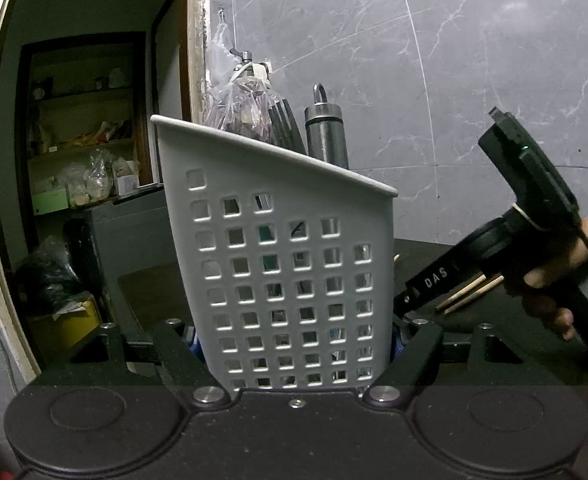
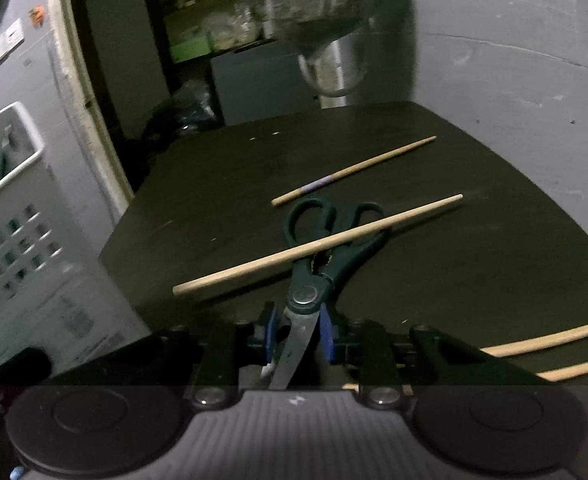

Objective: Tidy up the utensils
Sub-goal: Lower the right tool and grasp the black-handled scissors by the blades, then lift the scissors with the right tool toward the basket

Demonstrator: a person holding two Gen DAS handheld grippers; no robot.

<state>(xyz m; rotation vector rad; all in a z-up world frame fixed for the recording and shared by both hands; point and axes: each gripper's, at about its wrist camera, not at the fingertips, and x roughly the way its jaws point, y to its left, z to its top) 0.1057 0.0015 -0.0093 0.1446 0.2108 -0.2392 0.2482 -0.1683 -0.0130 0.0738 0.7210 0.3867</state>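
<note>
- left wrist view: my left tool (image 1: 294,344) is clamped on the white perforated utensil basket (image 1: 281,248), held upright.
- my right tool (image 2: 298,340) grips the scissors (image 2: 318,256) by the blades, handles pointing away over the dark worktop (image 2: 221,184).
- one chopstick (image 2: 318,244) lies across the scissors' handles; another chopstick (image 2: 354,170) lies just beyond them.
- the basket stands left of the scissors.

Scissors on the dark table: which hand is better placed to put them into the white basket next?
Right. Its tongs already grip the scissors by the blades, while the left tongs hold the white basket.
</note>
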